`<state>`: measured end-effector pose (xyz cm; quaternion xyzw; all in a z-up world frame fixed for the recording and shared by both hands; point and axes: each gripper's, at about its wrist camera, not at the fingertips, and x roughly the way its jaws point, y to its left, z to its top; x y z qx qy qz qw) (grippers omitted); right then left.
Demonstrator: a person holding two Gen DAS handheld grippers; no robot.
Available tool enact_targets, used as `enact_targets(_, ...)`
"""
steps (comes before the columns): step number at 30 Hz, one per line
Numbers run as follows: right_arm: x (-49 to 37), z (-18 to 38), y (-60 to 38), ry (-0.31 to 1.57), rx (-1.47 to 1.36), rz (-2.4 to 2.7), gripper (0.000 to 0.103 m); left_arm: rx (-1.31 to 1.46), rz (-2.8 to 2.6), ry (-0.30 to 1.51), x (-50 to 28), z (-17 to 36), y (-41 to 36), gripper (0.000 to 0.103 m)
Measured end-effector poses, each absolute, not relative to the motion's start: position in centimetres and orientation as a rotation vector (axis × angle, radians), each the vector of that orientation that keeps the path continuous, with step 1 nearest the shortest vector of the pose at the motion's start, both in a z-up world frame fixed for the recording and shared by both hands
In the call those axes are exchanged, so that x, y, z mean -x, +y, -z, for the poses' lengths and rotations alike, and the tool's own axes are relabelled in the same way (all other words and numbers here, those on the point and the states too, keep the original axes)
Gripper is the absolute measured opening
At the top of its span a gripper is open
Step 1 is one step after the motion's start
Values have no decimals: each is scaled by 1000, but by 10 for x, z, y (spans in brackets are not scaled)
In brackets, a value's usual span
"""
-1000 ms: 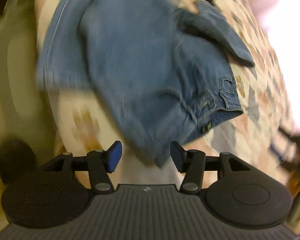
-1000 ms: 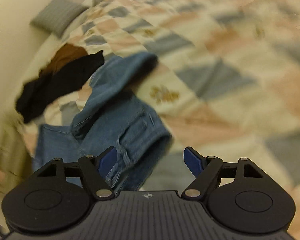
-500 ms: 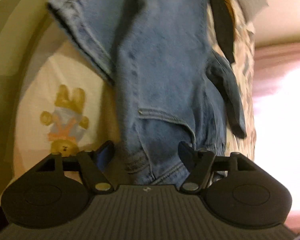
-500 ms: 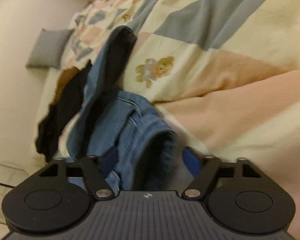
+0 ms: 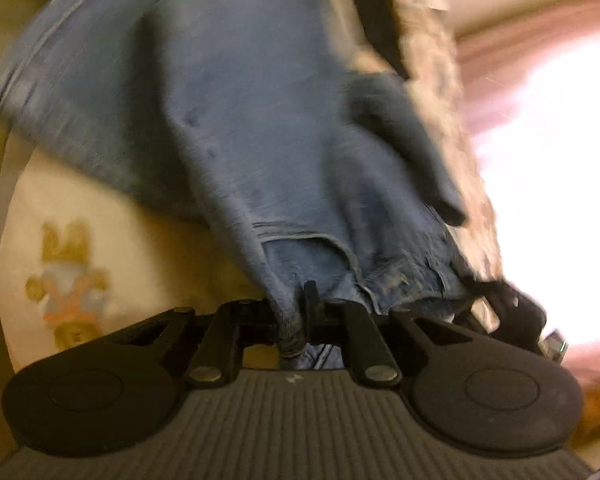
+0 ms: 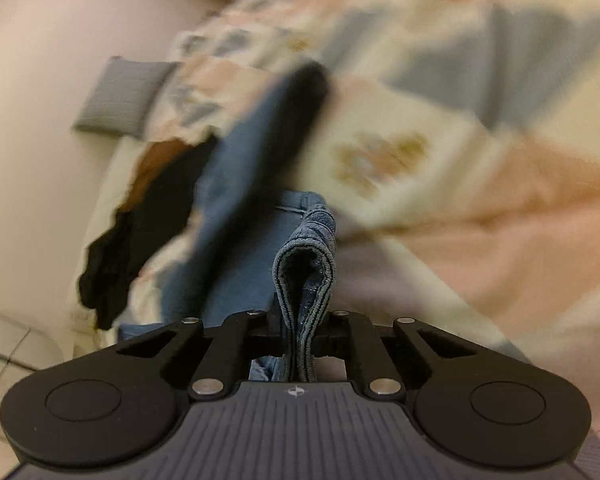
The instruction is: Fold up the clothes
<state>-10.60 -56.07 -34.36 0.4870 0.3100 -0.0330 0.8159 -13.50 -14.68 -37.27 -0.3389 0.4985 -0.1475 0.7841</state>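
Note:
A pair of blue jeans (image 5: 240, 120) lies spread on the quilted bed, its legs running away from me. In the left wrist view my left gripper (image 5: 296, 316) has its jaws closing, and the pads pinch a bunched edge of the jeans' waistband. In the right wrist view the jeans (image 6: 236, 208) stretch toward the far left. My right gripper (image 6: 304, 330) also has its jaws closing, with a doubled fold of the denim waistband squeezed between the pads and standing up above them. Both views are blurred by motion.
A patchwork quilt (image 6: 480, 208) with a bear print (image 5: 68, 280) covers the bed. A black and brown garment (image 6: 140, 208) lies beyond the jeans near the bed's left edge. A grey pillow (image 6: 120, 100) rests against the wall. A bright curtain (image 5: 540, 120) glows on the right.
Both grippers have sunk onto the jeans' waistband and gone from open to pinched on the denim. The cloth now bunches up between each pair of fingers.

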Motion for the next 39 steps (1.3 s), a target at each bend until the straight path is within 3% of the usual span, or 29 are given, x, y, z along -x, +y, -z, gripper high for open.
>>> enact_targets(6, 141, 260, -611, 627, -969, 75, 8, 562, 529, 968, 182, 283, -203, 8)
enact_targets(10, 213, 234, -664, 678, -909, 156, 8, 517, 652, 990, 245, 264, -262, 8)
enact_targets(21, 451, 291, -784, 859, -923, 436, 8, 258, 782, 1295, 422, 328, -419, 8)
enact_targets(28, 479, 286, -814, 799, -887, 409, 8, 97, 879, 1249, 449, 324, -480, 9)
enact_targets(31, 477, 305, -816, 832, -859, 436, 9, 31, 869, 1287, 468, 346, -465, 9)
enact_targets(33, 480, 333, -813, 903, -859, 508, 21, -35, 844, 1349, 464, 368, -476, 9)
enact_targets(34, 480, 347, -811, 945, -872, 554, 41, -66, 834, 1383, 462, 379, -479, 11)
enact_targets(35, 481, 351, -805, 950, -849, 599, 51, -72, 846, 1400, 458, 380, -478, 13)
enact_targets(37, 482, 349, -791, 931, -771, 667, 60, -93, 897, 1404, 452, 374, -473, 18)
enact_targets(38, 483, 343, -783, 920, -721, 701, 67, -107, 935, 1395, 449, 367, -468, 28)
enact_targets(39, 483, 335, -775, 907, -676, 743, 68, -127, 991, 1398, 448, 360, -462, 38)
